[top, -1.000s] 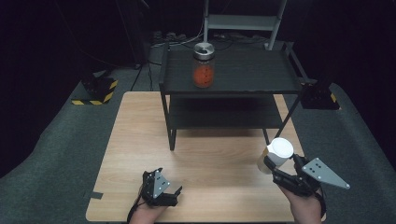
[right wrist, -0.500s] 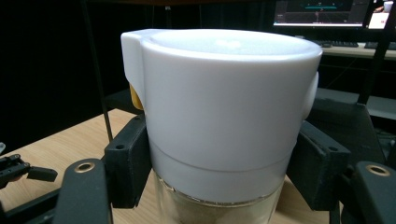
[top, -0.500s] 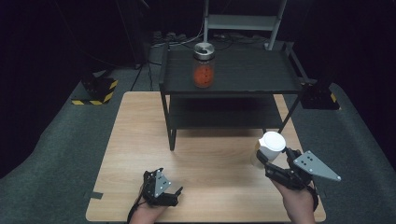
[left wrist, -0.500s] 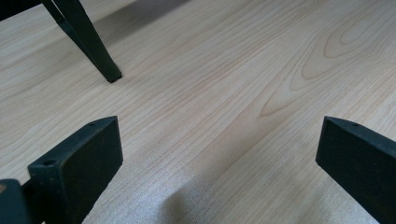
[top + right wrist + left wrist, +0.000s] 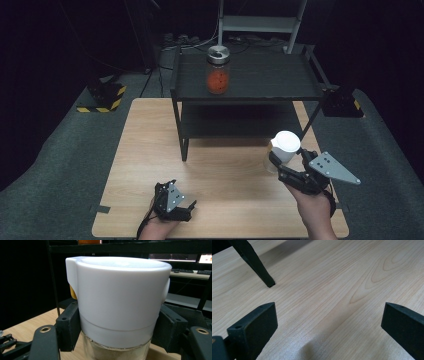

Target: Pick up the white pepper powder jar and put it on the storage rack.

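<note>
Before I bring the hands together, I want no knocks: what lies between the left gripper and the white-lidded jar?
Only bare wooden table lies between the left gripper and the white-lidded jar, seen from the high view.

We hold our left gripper [image 5: 186, 210] low near the table's [image 5: 140, 150] front edge, jaws spread wide and empty. Our right gripper [image 5: 286, 159] sits near the table's right edge, jaws clamped on the sides of a white-lidded jar [image 5: 283, 148], held upright.
</note>
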The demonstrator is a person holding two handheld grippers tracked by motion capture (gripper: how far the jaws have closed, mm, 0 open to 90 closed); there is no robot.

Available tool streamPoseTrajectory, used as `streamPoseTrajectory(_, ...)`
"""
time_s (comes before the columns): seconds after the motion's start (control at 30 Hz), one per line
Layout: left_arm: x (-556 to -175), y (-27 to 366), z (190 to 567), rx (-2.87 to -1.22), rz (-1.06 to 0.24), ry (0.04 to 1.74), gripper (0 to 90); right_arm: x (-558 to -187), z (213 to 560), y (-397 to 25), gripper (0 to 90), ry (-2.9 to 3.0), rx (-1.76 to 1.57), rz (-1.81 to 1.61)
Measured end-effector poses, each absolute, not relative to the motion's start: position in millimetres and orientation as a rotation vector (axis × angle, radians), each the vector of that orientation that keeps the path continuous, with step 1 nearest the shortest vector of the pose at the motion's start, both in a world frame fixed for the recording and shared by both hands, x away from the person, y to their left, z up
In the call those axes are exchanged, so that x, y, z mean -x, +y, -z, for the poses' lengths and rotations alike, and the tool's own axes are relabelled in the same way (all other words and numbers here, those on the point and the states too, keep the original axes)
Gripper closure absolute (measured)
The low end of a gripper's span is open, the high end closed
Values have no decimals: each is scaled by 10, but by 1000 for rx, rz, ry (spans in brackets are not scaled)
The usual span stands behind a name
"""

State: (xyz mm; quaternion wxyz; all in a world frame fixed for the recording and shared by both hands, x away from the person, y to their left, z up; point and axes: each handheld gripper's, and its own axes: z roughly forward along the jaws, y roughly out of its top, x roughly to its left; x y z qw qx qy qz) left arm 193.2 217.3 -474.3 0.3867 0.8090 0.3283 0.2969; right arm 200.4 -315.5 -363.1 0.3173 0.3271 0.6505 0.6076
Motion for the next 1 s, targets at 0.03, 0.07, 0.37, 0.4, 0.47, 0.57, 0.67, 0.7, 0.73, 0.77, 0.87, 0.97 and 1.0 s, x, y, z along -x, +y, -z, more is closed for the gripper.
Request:
streamPoseTrajectory(0.03, -1930, 2175, 4746, -2059, -757, 832, 10, -2011, 3619, -3147, 301, 1711, -860, -1598)
streamPoseTrajectory(0.07, -1930, 2177, 4746, -2060, -757, 829, 9, -2018, 3604, -3140, 301, 1712, -861, -1599)
streamPoseTrajectory(0.37, -1929, 2191, 4748, -2055, -753, 828, 9, -2114, 3475, -3089, 301, 1697, -857, -1605)
streamPoseTrajectory(0.4, -1930, 2191, 4747, -2055, -752, 828, 9, -2125, 3453, -3082, 301, 1697, -855, -1603)
streamPoseTrajectory(0.47, -1930, 2194, 4748, -2053, -751, 828, 9, -2151, 3401, -3066, 301, 1694, -850, -1600)
streamPoseTrajectory(0.57, -1929, 2196, 4750, -2051, -750, 828, 9, -2186, 3333, -3048, 301, 1687, -840, -1596)
streamPoseTrajectory(0.67, -1929, 2202, 4752, -2049, -748, 827, 9, -2234, 3243, -3033, 301, 1674, -840, -1601)
streamPoseTrajectory(0.7, -1931, 2205, 4751, -2048, -747, 827, 9, -2246, 3223, -3032, 301, 1670, -836, -1602)
streamPoseTrajectory(0.73, -1932, 2207, 4750, -2049, -746, 827, 9, -2265, 3188, -3027, 301, 1662, -834, -1606)
streamPoseTrajectory(0.77, -1933, 2209, 4751, -2048, -745, 827, 9, -2277, 3154, -3019, 300, 1657, -839, -1610)
streamPoseTrajectory(0.87, -1933, 2215, 4752, -2046, -743, 825, 9, -2315, 3071, -2999, 301, 1646, -829, -1610)
streamPoseTrajectory(0.97, -1932, 2220, 4754, -2044, -742, 824, 9, -2354, 2983, -2974, 301, 1638, -823, -1605)
streamPoseTrajectory(1.0, -1933, 2223, 4754, -2043, -741, 823, 9, -2364, 2953, -2964, 300, 1636, -822, -1604)
